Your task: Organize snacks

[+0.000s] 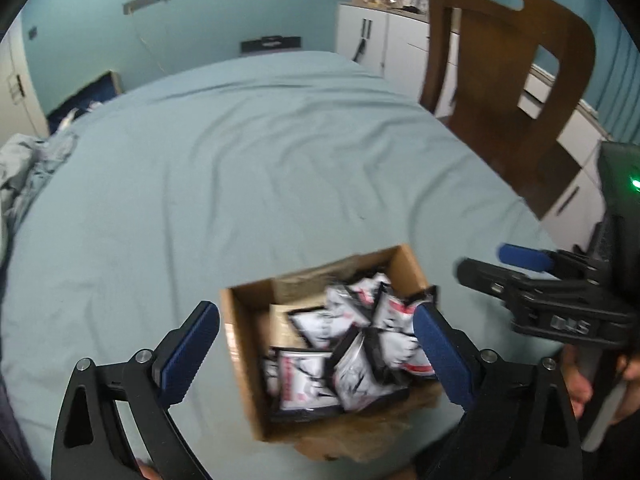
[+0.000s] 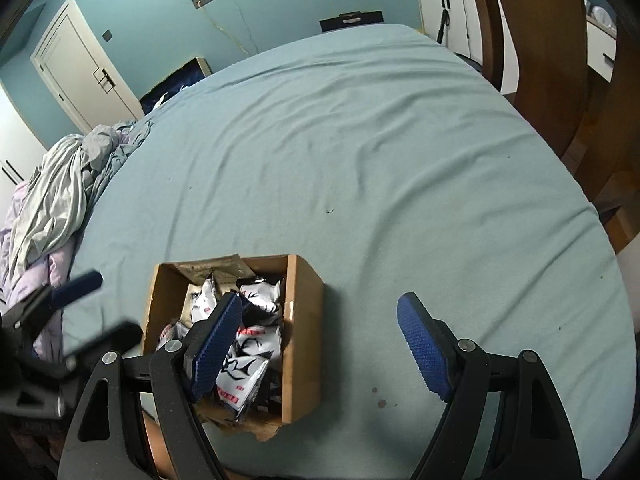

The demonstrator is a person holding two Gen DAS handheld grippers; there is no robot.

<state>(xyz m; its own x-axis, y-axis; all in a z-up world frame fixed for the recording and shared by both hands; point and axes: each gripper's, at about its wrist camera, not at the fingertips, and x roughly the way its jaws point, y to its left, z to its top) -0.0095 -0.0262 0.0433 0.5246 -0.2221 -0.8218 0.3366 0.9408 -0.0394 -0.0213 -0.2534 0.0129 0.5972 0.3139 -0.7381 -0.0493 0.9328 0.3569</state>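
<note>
An open cardboard box [image 1: 244, 344] sits on the blue-green bed sheet near the front edge; it also shows in the right wrist view [image 2: 304, 320]. It holds several white, black and red snack packets [image 1: 352, 352], also seen in the right wrist view [image 2: 244, 372]. My left gripper [image 1: 316, 344] is open and empty, held above the box with its fingers either side of the packets. My right gripper [image 2: 320, 340] is open and empty, above the box's right wall; it also shows in the left wrist view [image 1: 504, 264] to the right of the box.
The bed sheet [image 2: 360, 140] stretches far beyond the box. Crumpled bedding [image 2: 52, 200] lies at the left. A wooden chair [image 1: 512, 92] stands at the bed's right side, with white cabinets [image 1: 376, 36] behind. A door [image 2: 72, 68] is at far left.
</note>
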